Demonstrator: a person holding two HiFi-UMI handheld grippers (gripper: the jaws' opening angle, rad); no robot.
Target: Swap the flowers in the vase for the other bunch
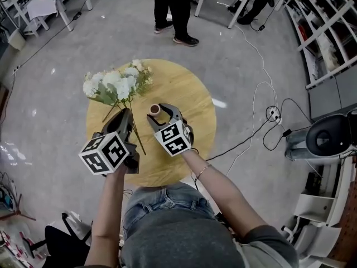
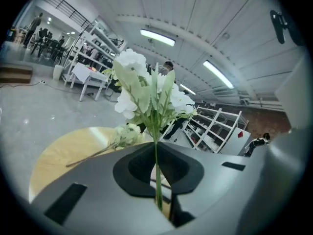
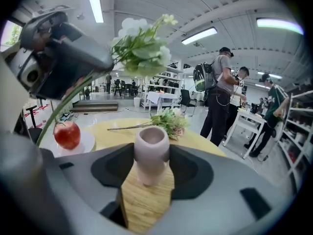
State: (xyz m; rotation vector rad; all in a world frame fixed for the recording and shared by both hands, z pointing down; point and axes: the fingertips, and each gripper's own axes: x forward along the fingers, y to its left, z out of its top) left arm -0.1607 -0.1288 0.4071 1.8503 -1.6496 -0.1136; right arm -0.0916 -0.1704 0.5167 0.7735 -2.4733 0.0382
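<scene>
Your left tongs (image 1: 125,115) pinch the white flowers (image 1: 114,85) by the stems, bunch held above the tabletop (image 1: 184,88). Your right tongs (image 3: 152,168) grip the empty vase (image 3: 151,146) standing on it; the other bunch (image 3: 168,120) lies just beyond.

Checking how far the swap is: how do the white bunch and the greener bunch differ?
The white bunch is pinched by its stem in the left gripper, raised off the table; the greener bunch lies flat on it. The white bunch shows full white blooms; the greener bunch shows mostly foliage. Both are outside the vase.
</scene>
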